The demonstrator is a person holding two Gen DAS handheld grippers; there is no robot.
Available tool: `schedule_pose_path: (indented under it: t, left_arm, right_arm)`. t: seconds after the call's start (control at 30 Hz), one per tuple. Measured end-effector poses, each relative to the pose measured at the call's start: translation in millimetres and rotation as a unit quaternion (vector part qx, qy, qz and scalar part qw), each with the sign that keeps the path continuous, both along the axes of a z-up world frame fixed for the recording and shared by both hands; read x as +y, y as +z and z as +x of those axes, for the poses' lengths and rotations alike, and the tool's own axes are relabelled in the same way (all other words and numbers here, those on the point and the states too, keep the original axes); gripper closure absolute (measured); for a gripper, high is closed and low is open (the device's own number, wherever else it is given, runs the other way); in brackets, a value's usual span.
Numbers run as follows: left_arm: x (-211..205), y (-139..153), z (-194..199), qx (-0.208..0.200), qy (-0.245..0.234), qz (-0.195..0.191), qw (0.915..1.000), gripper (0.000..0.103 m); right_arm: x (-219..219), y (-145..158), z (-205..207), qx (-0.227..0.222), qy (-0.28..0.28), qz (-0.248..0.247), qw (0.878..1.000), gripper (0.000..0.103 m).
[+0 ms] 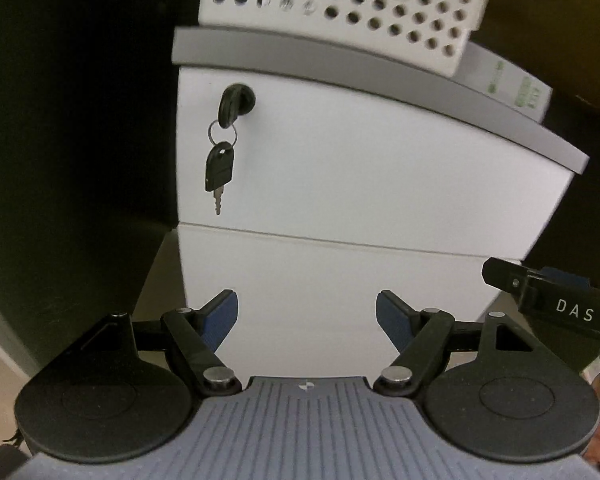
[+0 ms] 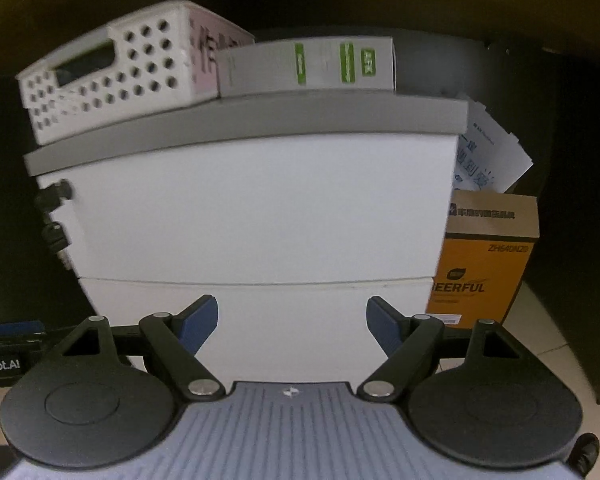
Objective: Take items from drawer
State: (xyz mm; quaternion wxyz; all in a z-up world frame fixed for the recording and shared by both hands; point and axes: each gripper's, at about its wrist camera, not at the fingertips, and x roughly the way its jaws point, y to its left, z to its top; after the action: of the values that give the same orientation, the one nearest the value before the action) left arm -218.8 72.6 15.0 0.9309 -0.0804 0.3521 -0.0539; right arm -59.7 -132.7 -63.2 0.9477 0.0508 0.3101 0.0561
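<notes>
A white drawer cabinet with a grey top fills both views; its upper drawer front [image 1: 360, 168] [image 2: 252, 208] and the lower drawer front [image 1: 332, 300] [image 2: 260, 320] are shut. A black key [image 1: 236, 104] sits in the lock at the upper left, with a second key [image 1: 219, 168] hanging from its ring; they also show in the right wrist view [image 2: 54, 208]. My left gripper [image 1: 307, 322] is open and empty, facing the lower drawer. My right gripper [image 2: 292, 326] is open and empty, also facing the lower drawer; it shows at the right edge of the left view [image 1: 556, 300].
A white perforated basket [image 1: 340, 8] [image 2: 108, 76] and a grey box with green labels [image 2: 308, 66] [image 1: 516, 88] stand on the cabinet top. An orange carton [image 2: 480, 264] and white papers [image 2: 488, 156] stand right of the cabinet. Dark walls surround it.
</notes>
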Motion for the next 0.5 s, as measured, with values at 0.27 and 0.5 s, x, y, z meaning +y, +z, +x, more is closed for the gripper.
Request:
schedule_pose_path:
  t: [0.27, 0.5]
  left_arm:
    - [-3, -3, 72, 0.007, 0.003, 0.008, 0.9999, 0.023]
    - [27, 22, 135, 0.011, 0.004, 0.006, 0.9999, 0.018]
  right_arm:
    - [-41, 65, 60, 0.003, 0.01, -0.005, 1.0, 0.016]
    - [-49, 92, 26, 0.01, 0.01, -0.01, 1.0, 0.014]
